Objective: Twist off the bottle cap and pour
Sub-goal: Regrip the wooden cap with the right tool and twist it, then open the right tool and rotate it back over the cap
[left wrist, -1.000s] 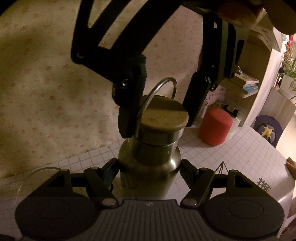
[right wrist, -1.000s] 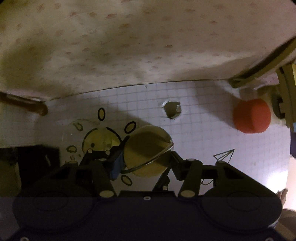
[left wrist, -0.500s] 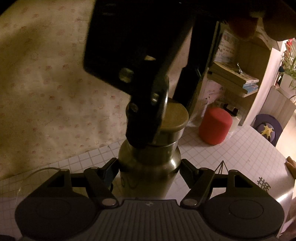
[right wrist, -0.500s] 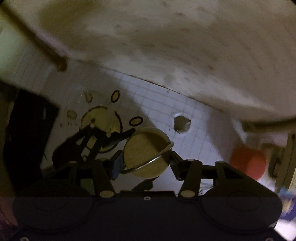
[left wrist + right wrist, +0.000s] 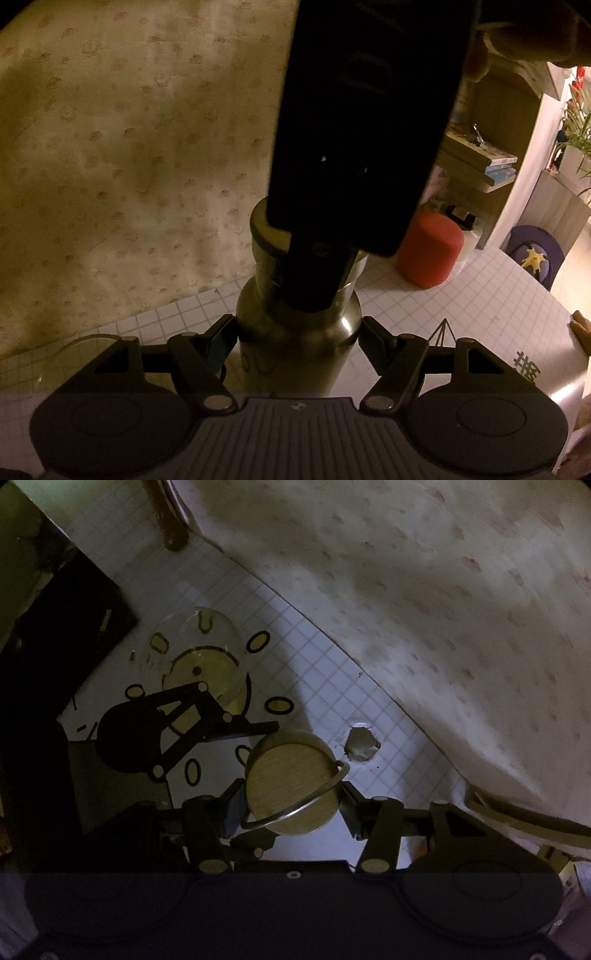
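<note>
A steel bottle [image 5: 295, 343] stands upright on the gridded table, and my left gripper [image 5: 297, 343] is shut on its shoulder. Its cap [image 5: 291, 786], wooden-topped with a wire loop, sits on the neck. My right gripper [image 5: 293, 806] comes straight down from above and is shut on the cap's sides. In the left wrist view the right gripper's dark body hides most of the cap [image 5: 262, 229]. A clear glass [image 5: 199, 653] stands on the table just left of the bottle; only its rim [image 5: 85, 343] shows in the left wrist view.
A red cylinder [image 5: 430, 254] stands behind and to the right of the bottle, near a shelf with books [image 5: 480, 155]. A patterned cloth [image 5: 129, 147] hangs along the table's back edge. The table cover has a torn hole [image 5: 360, 744]. A hand [image 5: 535, 40] holds the right gripper.
My right gripper has turned anticlockwise, seen from above, with the cap held in it; its body now faces the left camera. The bottle and left gripper have stayed put.
</note>
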